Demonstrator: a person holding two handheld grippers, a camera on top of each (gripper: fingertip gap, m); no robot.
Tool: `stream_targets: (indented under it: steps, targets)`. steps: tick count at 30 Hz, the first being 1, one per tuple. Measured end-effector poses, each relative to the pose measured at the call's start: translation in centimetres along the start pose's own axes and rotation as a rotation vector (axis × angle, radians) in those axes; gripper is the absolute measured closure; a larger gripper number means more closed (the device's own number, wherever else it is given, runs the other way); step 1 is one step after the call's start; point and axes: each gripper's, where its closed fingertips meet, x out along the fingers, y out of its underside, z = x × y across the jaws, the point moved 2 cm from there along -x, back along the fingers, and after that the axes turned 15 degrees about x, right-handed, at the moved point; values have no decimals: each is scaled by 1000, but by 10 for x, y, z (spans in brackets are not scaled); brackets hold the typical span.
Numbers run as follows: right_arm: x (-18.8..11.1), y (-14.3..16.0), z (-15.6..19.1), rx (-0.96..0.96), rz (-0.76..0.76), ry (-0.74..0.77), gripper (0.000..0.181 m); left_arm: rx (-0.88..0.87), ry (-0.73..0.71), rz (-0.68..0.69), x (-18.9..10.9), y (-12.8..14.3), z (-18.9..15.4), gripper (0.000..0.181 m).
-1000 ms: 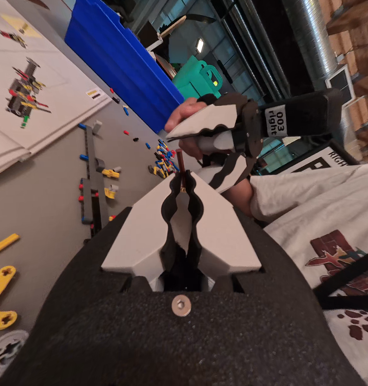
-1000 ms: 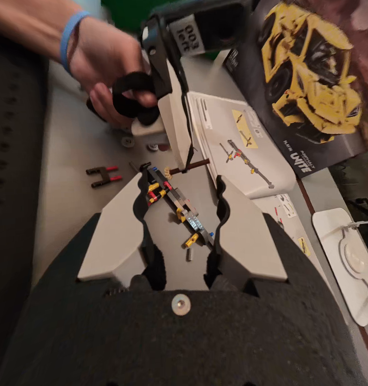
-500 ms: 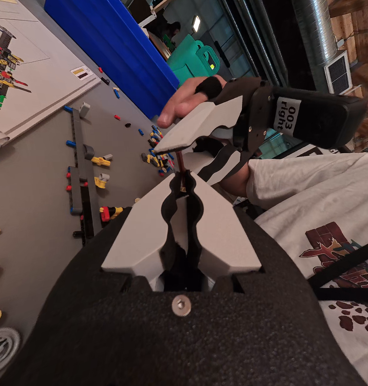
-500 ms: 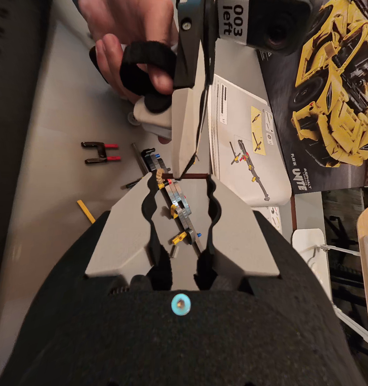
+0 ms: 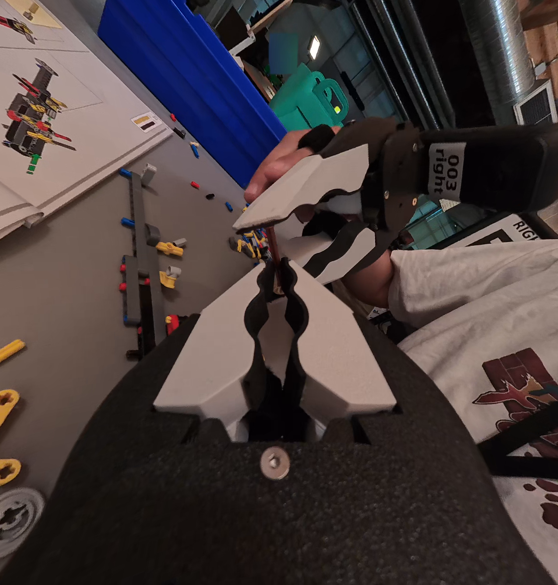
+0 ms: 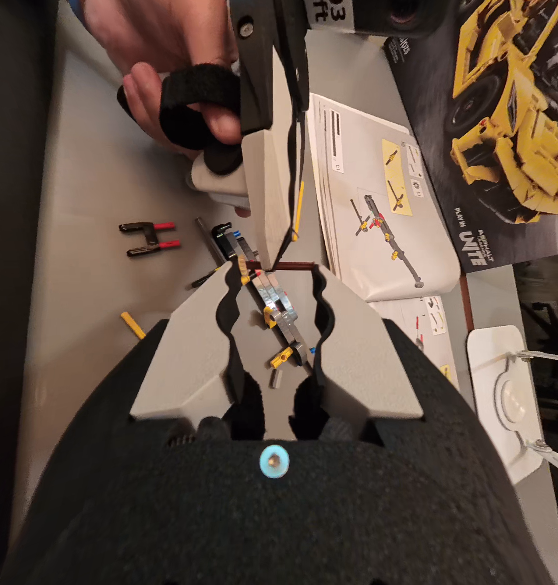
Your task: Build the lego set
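Axle (image 6: 295, 266), a thin dark brown rod, is held in mid-air above the table (image 6: 91, 177), clamped near its middle at the tips of the left gripper (image 5: 276, 272), whose jaws are closed narrow on it. In the right wrist view it lies crosswise between the tips of the right gripper (image 6: 273, 269), whose jaws stand wide; one end sits at one tip beside a small tan bush (image 6: 242, 266), the other end touches the opposite tip. Whether the bush is already on the axle cannot be told.

Step in hand, by judgement: a hand-over or regrip of the axle, or seating the bush on its end. The next move calls for the right jaws to close squarely on the free length while the left grip holds the rod level, since a thin rod can pivot in the pads.

Below lies the grey beam assembly (image 6: 276, 308) with yellow and red connectors, near the open manual (image 6: 379, 202) and the box (image 6: 493, 110)
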Motion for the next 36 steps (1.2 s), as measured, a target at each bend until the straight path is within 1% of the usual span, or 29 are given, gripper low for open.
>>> stream_targets:
  steps: [3, 5, 11, 13, 14, 17, 19, 22, 23, 25, 26, 27, 28, 30, 32, 34, 36]
  targets:
    - [1, 0, 1, -24, 7, 19, 129, -14, 0, -21, 1, -2, 0, 179]
    - [1, -1, -1, -35, 11, 41, 135, -20, 8, -18, 2, -1, 0, 179]
    - [0, -2, -3, -45, 8, 62, 136, -70, 33, -58, 1, -3, -1, 179]
    - [1, 0, -2, -40, 21, 66, 136, -43, 12, -45, 2, -1, 0, 179]
    - [1, 1, -2, -27, 25, 61, 136, -32, 2, -41, 2, 0, 0, 179]
    - [-1, -1, -4, 52, -13, 34, 136, -69, 24, -87, 3, -4, -1, 179]
    - [-2, -1, -6, 51, -34, 64, 136, -97, 34, -118, 4, -6, -1, 179]
    - [-2, -1, -7, 120, -63, 67, 136, -105, 36, -130, 4, -7, 0, 179]
    - [-2, 0, -6, 157, -65, 43, 136, -95, 35, -115, 5, -6, -1, 179]
    - [-6, -4, -6, 221, -134, 22, 136, -42, 33, -103, 2, -10, -3, 180]
    - [-11, -7, -7, 261, -187, 9, 135, 13, -1, -93, -1, -13, -2, 180]
    - [-16, -8, -10, 324, -239, -12, 127, 105, -71, -60, -5, -13, 2, 179]
    - [-21, -9, -13, 401, -287, -60, 125, 207, -139, -24, -9, -13, 6, 179]
    - [-28, -12, -26, 619, -407, -164, 135, 387, -259, 4, -17, -18, 9, 179]
    - [-26, -14, -35, 797, -485, -283, 143, 593, -380, 54, -21, -21, 11, 179]
    - [-22, -17, -34, 858, -525, -347, 149, 723, -430, 54, -19, -25, 4, 179]
    - [-21, -26, -28, 866, -575, -391, 156, 738, -436, 50, -15, -25, 0, 179]
